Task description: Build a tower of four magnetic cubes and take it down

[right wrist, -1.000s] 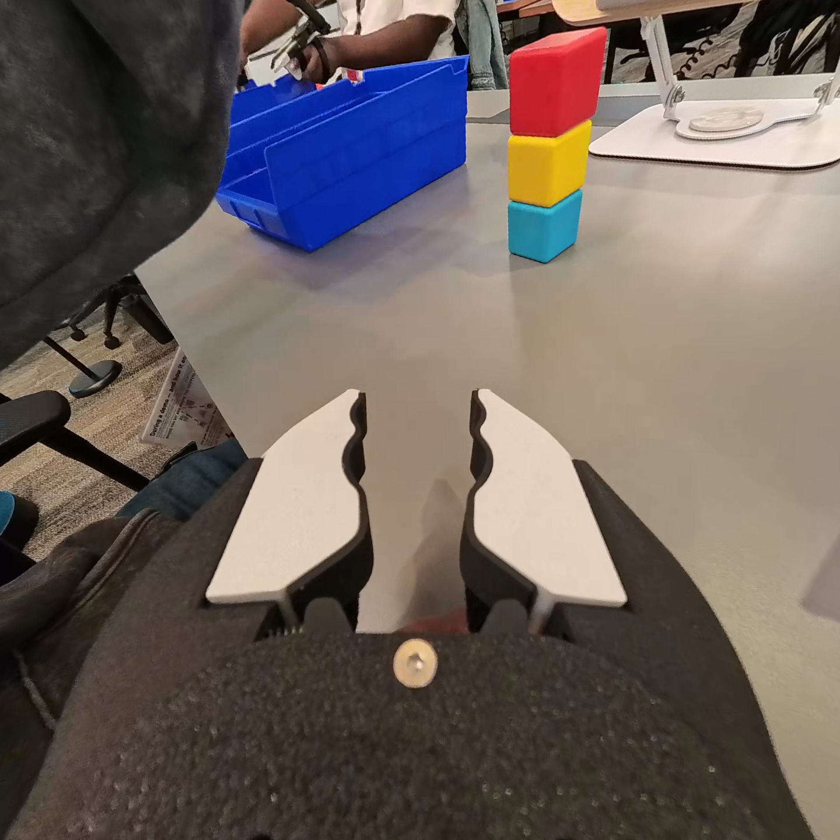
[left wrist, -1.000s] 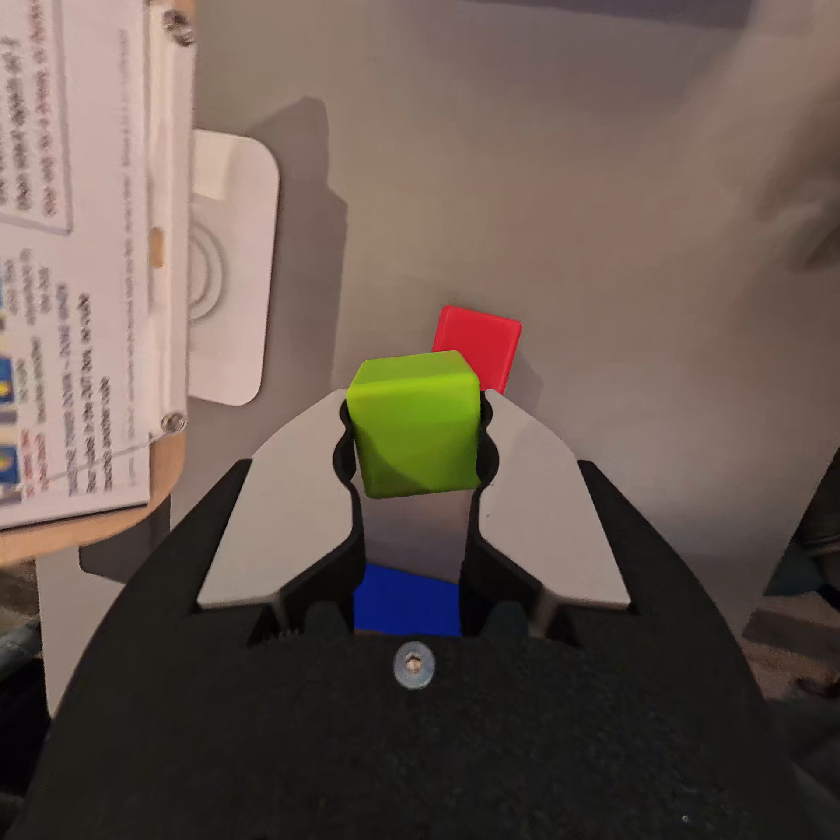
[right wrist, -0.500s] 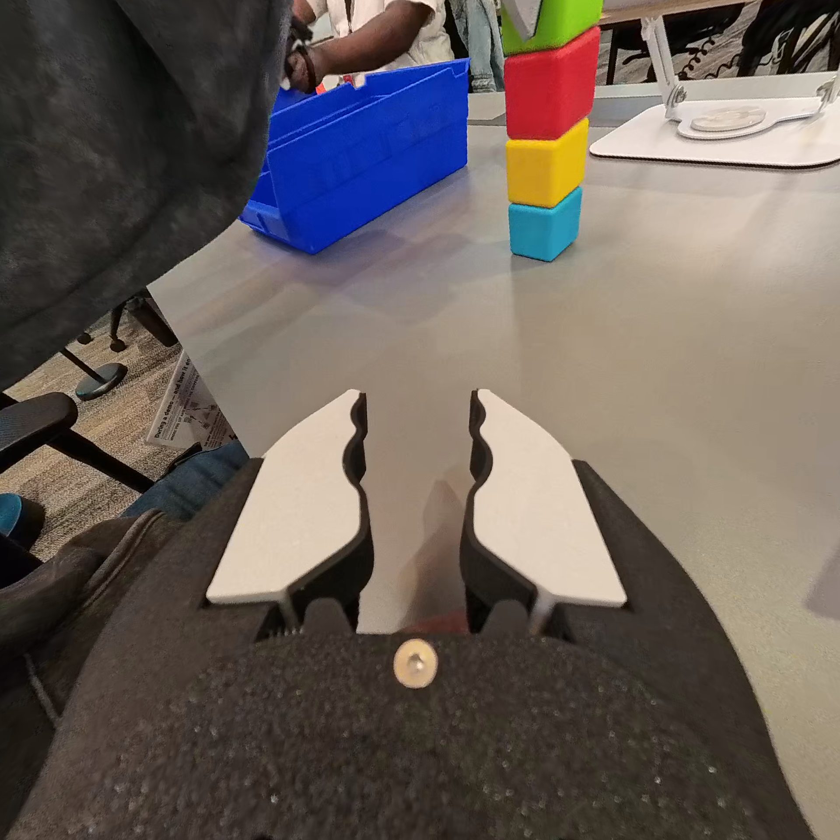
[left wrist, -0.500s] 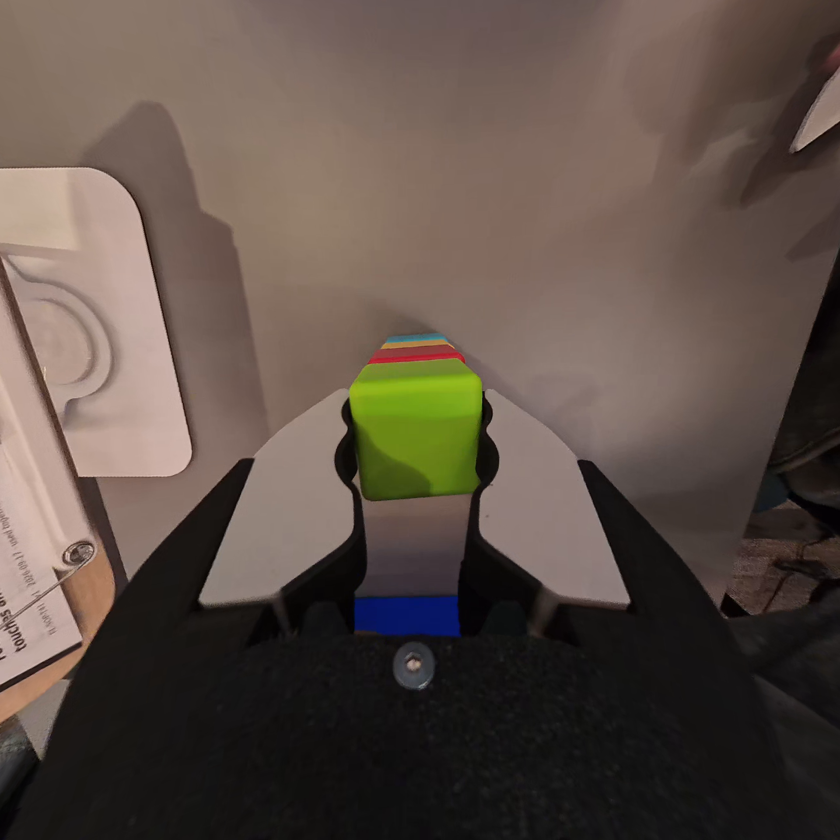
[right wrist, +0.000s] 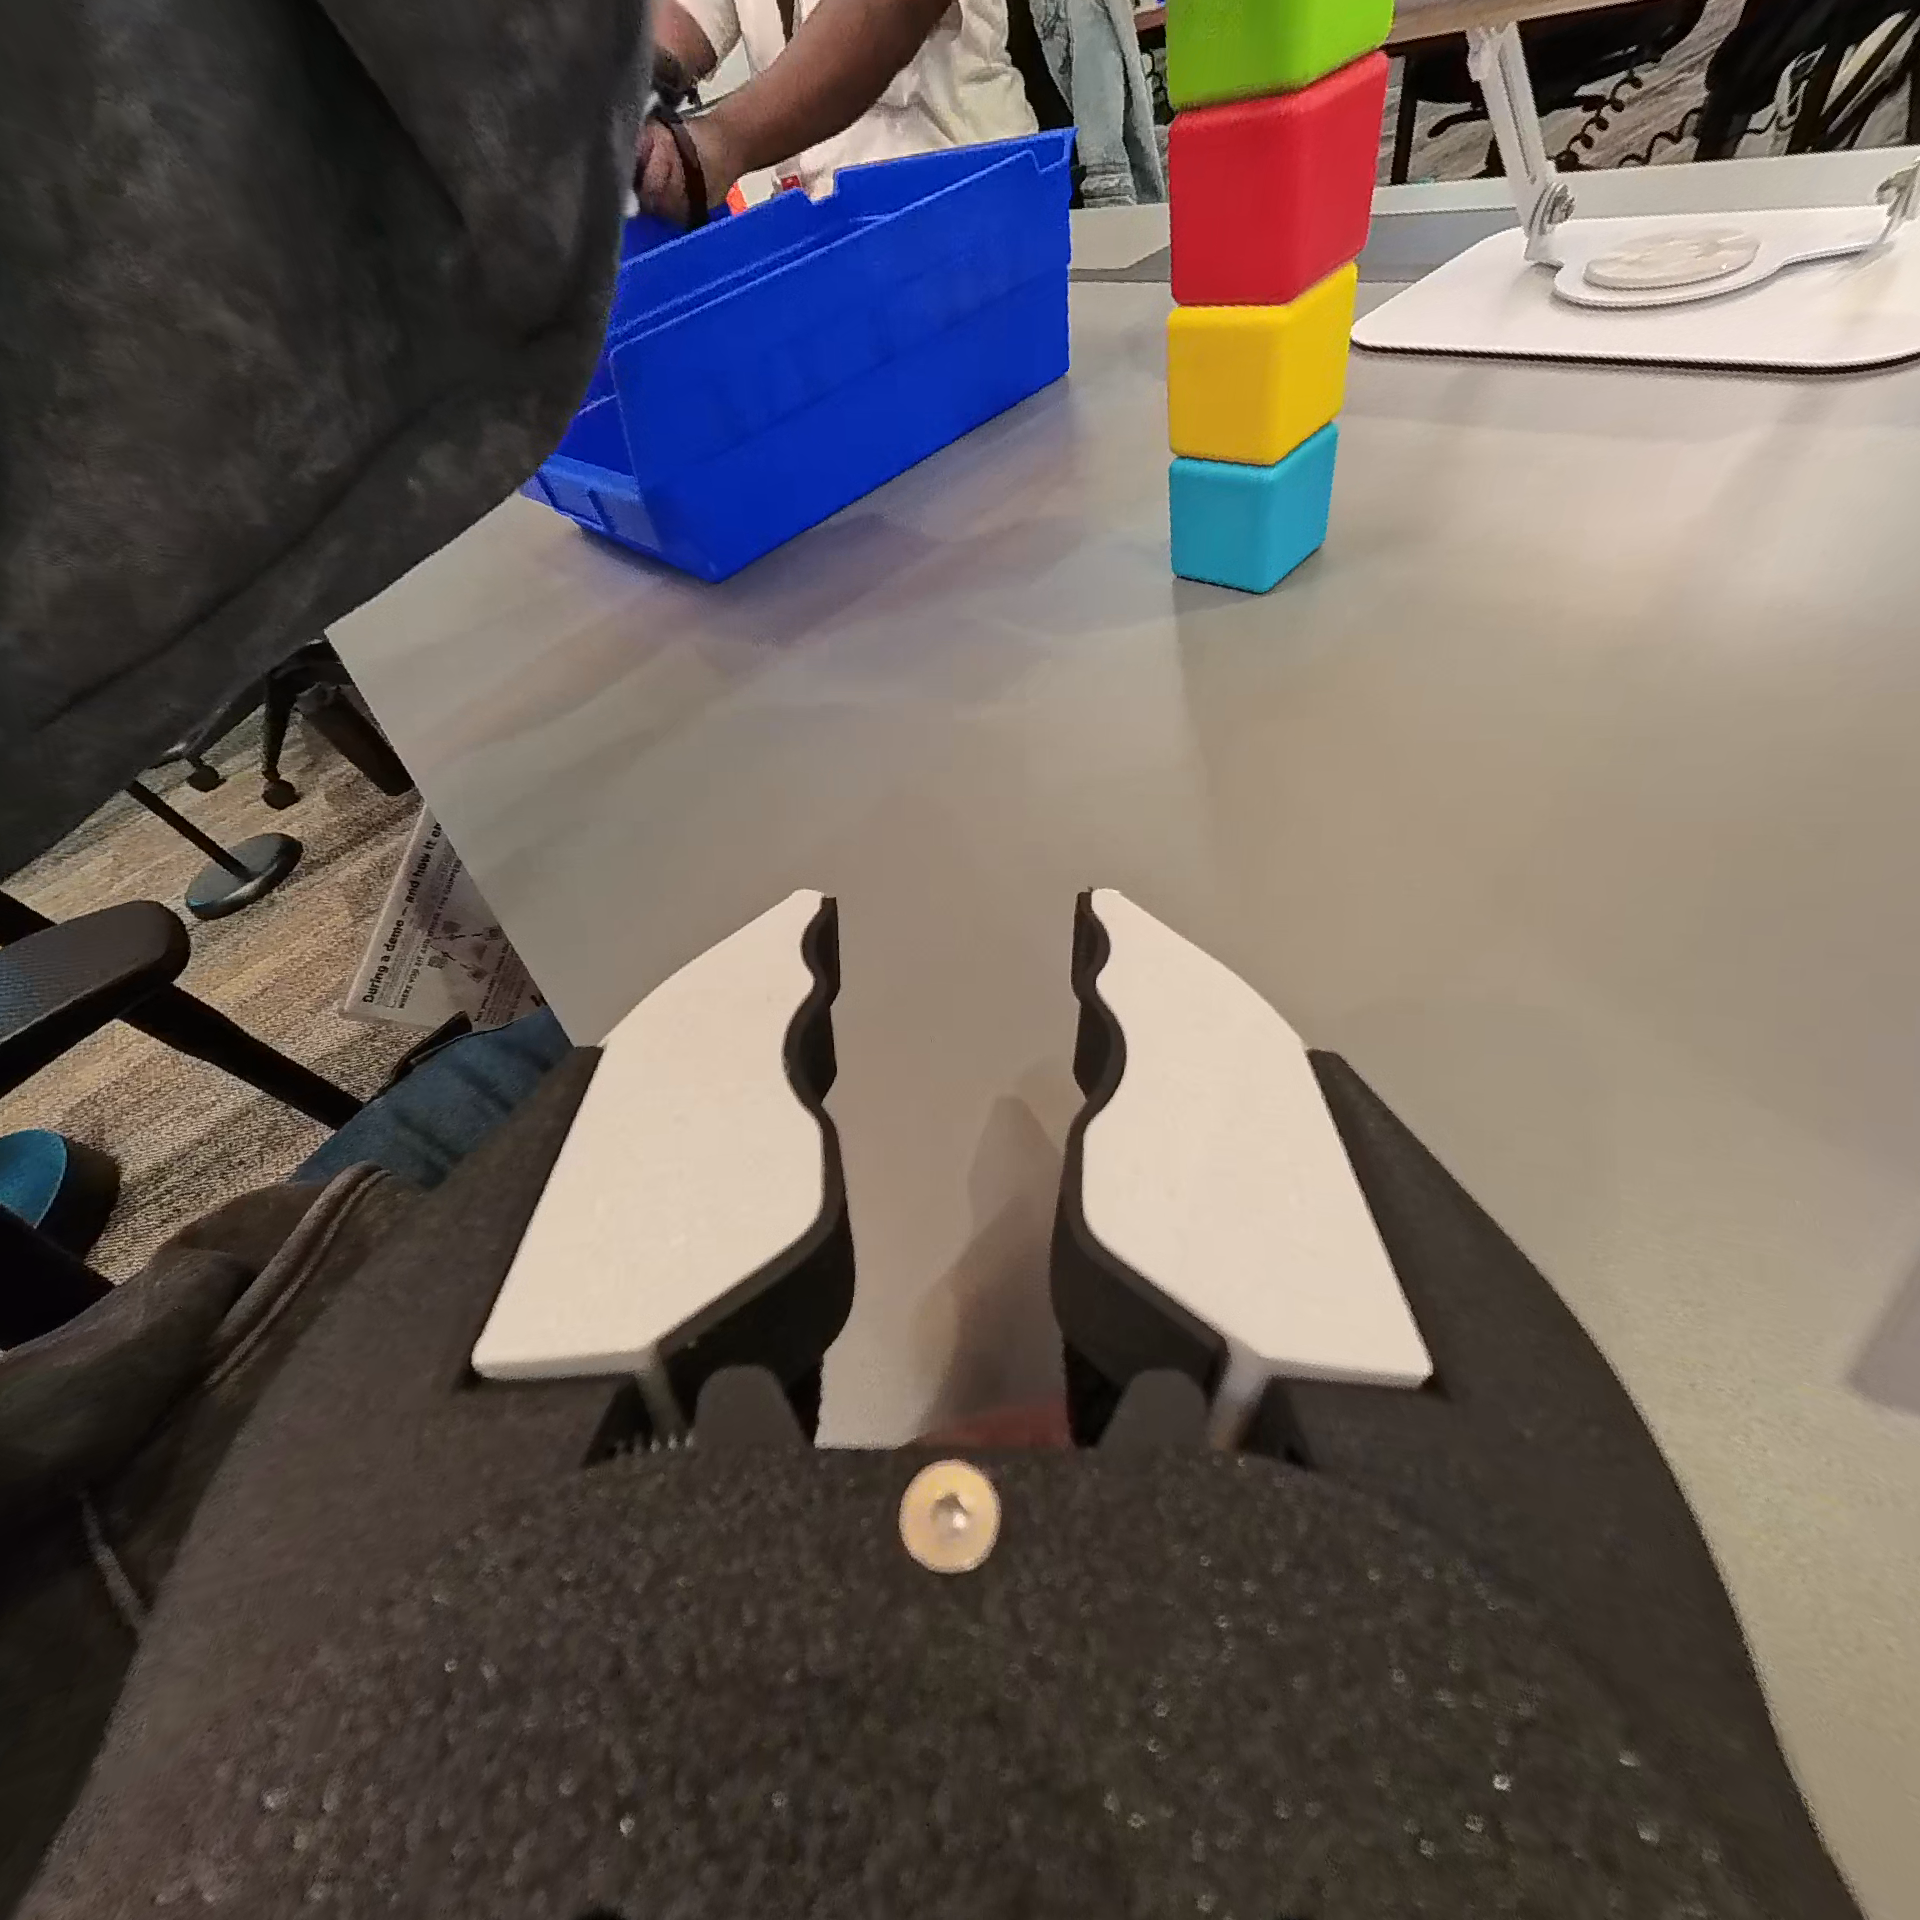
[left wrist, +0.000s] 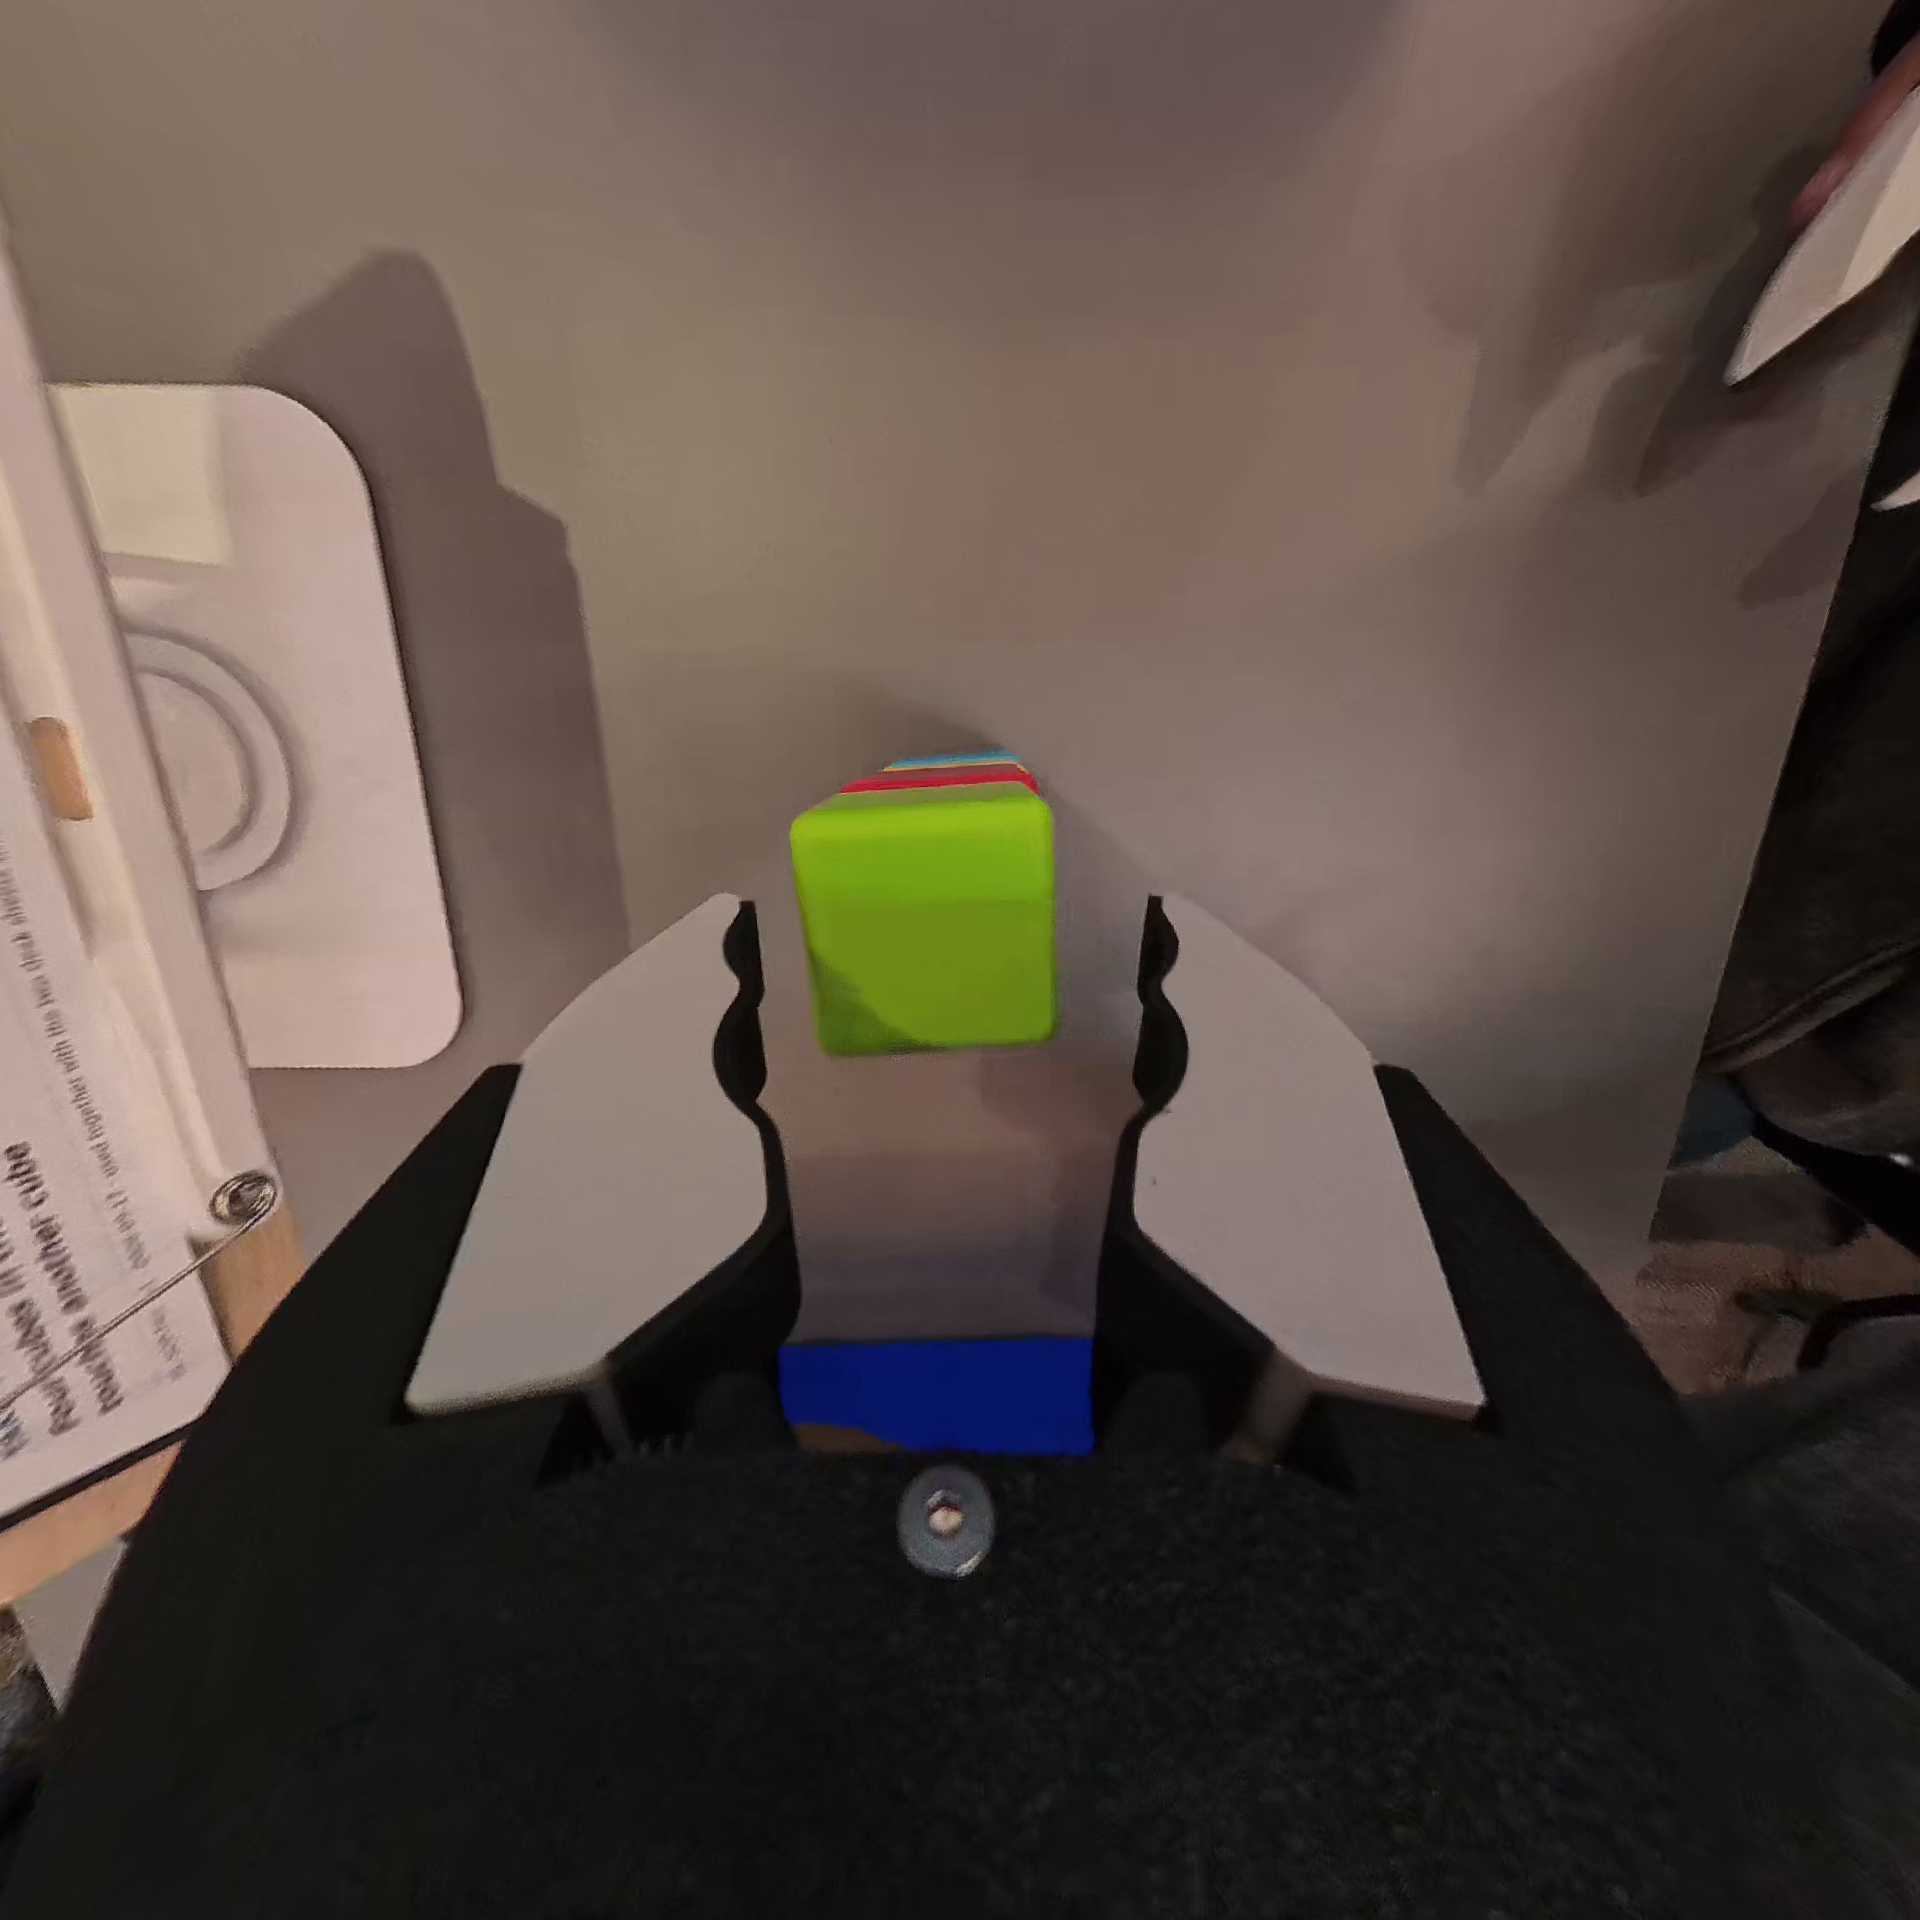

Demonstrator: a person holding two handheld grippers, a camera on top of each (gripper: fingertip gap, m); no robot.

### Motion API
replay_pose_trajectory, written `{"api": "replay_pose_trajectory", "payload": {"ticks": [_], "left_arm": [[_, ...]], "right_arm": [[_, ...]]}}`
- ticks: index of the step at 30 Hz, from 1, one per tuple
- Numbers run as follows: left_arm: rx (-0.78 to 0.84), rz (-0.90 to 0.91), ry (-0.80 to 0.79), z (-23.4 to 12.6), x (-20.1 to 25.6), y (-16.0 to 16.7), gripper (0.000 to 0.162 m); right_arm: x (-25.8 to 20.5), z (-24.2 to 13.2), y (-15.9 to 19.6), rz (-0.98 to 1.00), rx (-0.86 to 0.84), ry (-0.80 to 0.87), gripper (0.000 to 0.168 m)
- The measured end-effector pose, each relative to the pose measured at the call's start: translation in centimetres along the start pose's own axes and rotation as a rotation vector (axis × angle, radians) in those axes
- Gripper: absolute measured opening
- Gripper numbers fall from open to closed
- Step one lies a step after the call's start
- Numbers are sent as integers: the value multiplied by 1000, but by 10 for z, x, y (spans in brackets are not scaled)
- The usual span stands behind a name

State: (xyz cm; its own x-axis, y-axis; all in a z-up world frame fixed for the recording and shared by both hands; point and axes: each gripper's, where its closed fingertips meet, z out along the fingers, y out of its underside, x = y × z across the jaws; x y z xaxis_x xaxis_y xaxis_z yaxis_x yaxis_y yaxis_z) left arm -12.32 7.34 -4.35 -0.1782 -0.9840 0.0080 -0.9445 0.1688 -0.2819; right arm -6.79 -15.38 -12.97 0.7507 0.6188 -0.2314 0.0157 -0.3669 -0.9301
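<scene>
Atop tower — green cube (left wrist: 923,935) released | left gripper (left wrist: 945,914) jaws now spread | right gripper (right wrist: 954,914) jaws spread, unchanged

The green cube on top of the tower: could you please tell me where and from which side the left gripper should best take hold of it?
From above, I would judge: the left gripper looks down with its fingers open either side of the green cube. Close on its two flat opposite side faces. It tops the red cube, so only those faces and its top are free.
</scene>
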Motion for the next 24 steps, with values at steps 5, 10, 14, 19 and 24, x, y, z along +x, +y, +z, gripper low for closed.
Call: {"api": "replay_pose_trajectory", "payload": {"ticks": [5,10,14,19,24], "left_arm": [[328,-33,-154,-60,18,-25,76],[635,-169,-340,-100,60,-7,72],[914,-453,-466,-109,93,27,69],[1081,-798,-601,-64,140,83,72],[1097,-959,-667,-5,184,121,71]], "right_arm": [[0,0,0,-3,1,1,43],[0,1,0,-7,-1,7,43],[0,1,1,-17,-3,14,43],[1,2,1,-23,-3,21,43],[1,3,2,-40,-11,35,43]]}}
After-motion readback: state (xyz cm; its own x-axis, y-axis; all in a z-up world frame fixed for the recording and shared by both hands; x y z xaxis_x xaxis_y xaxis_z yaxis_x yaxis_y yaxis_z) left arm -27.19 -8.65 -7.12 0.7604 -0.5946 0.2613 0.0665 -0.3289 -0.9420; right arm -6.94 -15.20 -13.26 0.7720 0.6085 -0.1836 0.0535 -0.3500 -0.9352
